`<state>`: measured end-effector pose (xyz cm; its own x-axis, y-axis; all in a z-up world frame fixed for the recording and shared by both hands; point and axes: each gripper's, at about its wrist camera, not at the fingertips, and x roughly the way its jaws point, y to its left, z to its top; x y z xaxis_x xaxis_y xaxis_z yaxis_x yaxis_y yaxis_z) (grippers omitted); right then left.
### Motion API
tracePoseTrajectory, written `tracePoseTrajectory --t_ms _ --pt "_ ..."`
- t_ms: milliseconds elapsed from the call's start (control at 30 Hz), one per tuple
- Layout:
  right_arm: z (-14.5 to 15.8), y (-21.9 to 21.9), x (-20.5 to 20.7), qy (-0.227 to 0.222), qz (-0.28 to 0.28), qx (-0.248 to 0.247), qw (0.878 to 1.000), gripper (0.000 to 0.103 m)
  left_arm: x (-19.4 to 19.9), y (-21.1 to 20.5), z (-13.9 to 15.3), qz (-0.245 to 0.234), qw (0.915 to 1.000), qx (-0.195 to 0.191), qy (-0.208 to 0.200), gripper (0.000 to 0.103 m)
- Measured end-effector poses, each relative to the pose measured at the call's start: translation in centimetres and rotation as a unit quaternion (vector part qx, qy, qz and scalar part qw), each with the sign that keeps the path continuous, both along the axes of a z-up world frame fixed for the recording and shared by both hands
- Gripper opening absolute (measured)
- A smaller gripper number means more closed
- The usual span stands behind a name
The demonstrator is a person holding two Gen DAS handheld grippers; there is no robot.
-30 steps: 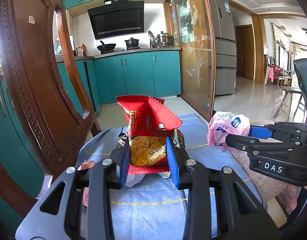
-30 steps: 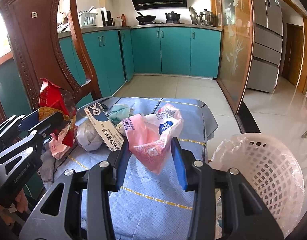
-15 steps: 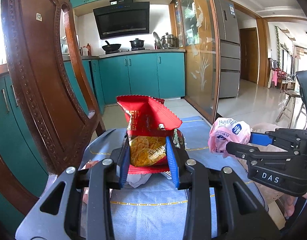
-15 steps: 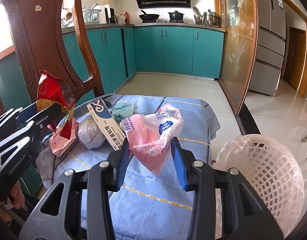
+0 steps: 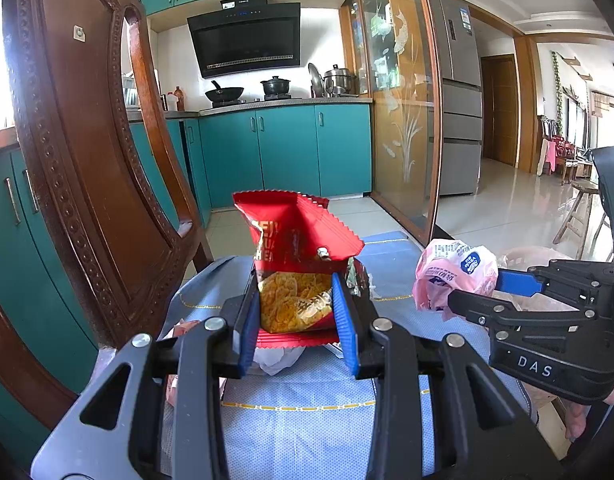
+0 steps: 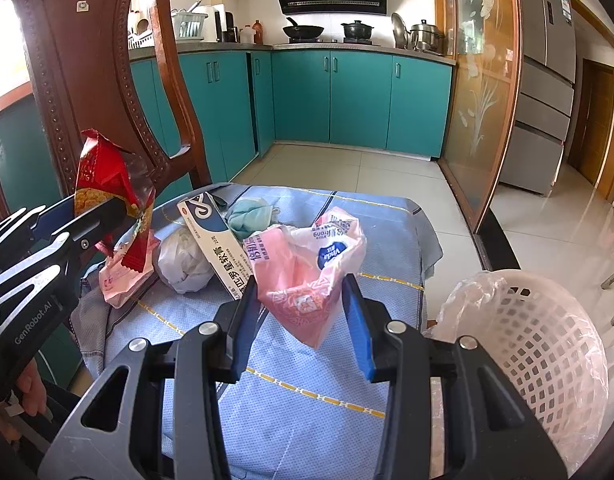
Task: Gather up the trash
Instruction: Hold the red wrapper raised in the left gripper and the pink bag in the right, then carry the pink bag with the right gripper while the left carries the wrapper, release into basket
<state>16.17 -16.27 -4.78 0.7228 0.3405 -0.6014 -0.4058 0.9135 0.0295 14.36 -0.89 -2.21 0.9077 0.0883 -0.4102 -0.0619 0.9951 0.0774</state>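
Observation:
My left gripper (image 5: 295,316) is shut on a red snack bag (image 5: 295,264) with yellow chips printed on it, held above the blue tablecloth (image 5: 299,432). The same bag shows at the left of the right wrist view (image 6: 107,184). My right gripper (image 6: 301,308) is shut on a crumpled pink plastic bag (image 6: 303,268), also seen at the right of the left wrist view (image 5: 451,276). A white lined trash basket (image 6: 547,344) stands at the table's right side, below and right of my right gripper.
On the tablecloth (image 6: 307,400) lie a white-and-blue carton (image 6: 215,240), a white crumpled wad (image 6: 183,260), a teal cloth (image 6: 251,216) and a pink wrapper (image 6: 119,280). A carved wooden chair (image 5: 75,160) stands close on the left. Teal kitchen cabinets (image 6: 347,100) lie beyond.
Both grippers have risen slightly with their bags still held. The loose trash on the table has not moved.

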Motion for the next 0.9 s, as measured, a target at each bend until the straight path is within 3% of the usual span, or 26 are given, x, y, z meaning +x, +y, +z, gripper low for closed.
tracePoseTrajectory --t_ms 900 --pt "-0.23 0.03 -0.13 0.0 0.003 0.0 1.0 0.042 0.04 -0.22 0.1 0.0 1.0 0.002 0.0 0.035"
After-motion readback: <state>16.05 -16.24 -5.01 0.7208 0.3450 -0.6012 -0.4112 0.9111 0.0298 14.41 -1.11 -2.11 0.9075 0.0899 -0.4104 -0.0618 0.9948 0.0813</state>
